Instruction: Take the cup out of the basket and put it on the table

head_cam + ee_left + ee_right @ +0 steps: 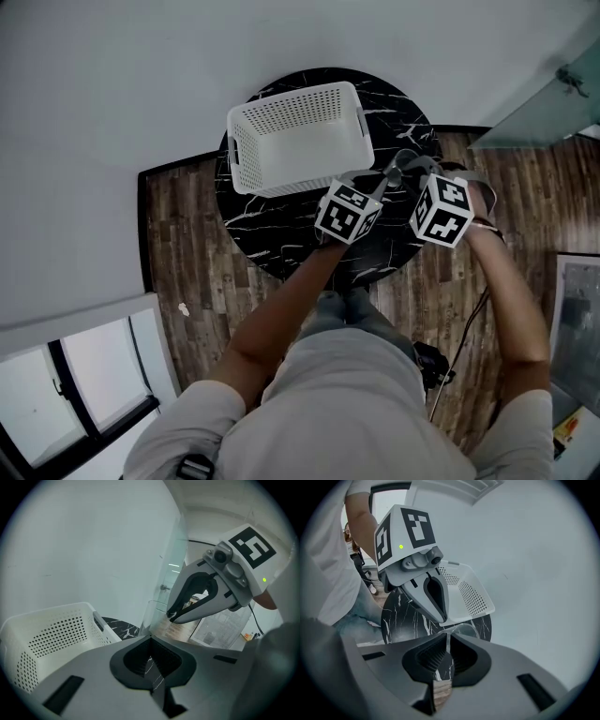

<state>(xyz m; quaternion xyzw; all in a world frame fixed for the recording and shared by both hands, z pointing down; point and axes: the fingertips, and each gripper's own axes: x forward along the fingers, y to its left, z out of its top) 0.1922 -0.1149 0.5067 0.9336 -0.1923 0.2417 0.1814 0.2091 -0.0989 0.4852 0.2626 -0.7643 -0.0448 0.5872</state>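
One clear cup [460, 629], seemingly upright, beside basket [471, 595].

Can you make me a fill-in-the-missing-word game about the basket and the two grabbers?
1. The basket is the colour ___.
2. The black table under it has a ___ shape.
3. The clear cup stands on the ___, not in the basket.
4. The left gripper and the right gripper both have their jaws ___, holding nothing.

Missing words: white; round; table; shut
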